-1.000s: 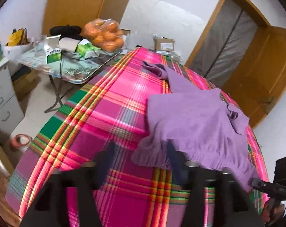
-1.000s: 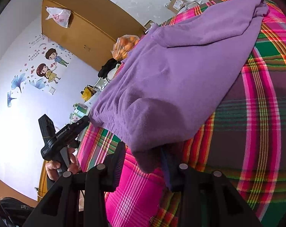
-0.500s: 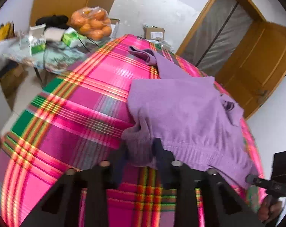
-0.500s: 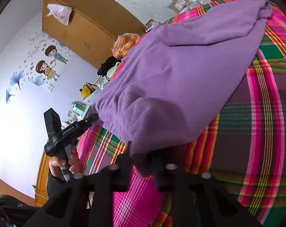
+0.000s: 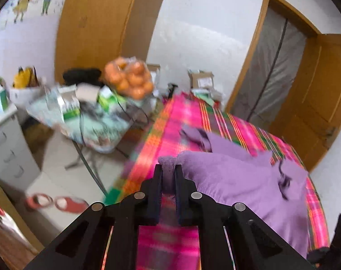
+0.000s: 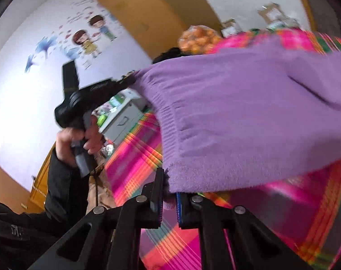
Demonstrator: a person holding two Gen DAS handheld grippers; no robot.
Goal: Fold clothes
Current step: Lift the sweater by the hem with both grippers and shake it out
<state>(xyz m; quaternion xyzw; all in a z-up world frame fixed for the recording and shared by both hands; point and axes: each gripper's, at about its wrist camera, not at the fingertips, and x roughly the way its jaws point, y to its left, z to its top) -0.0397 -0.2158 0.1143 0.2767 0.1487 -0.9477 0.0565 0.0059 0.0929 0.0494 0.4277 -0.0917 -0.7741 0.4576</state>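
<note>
Both of my grippers have just been closing and now pinch the hem of the purple sweater [image 5: 249,180]: my left gripper [image 5: 168,171] clamps one corner, my right gripper [image 6: 169,180] the other. Most of the sweater lies on the pink plaid blanket [image 5: 186,114], its hem raised between my hands.

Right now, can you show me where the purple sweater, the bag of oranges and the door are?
purple sweater [image 5: 242,180], left wrist view, its body.
bag of oranges [image 5: 128,81], left wrist view, the fruit.
door [image 5: 321,103], left wrist view, its wooden panel.
</note>
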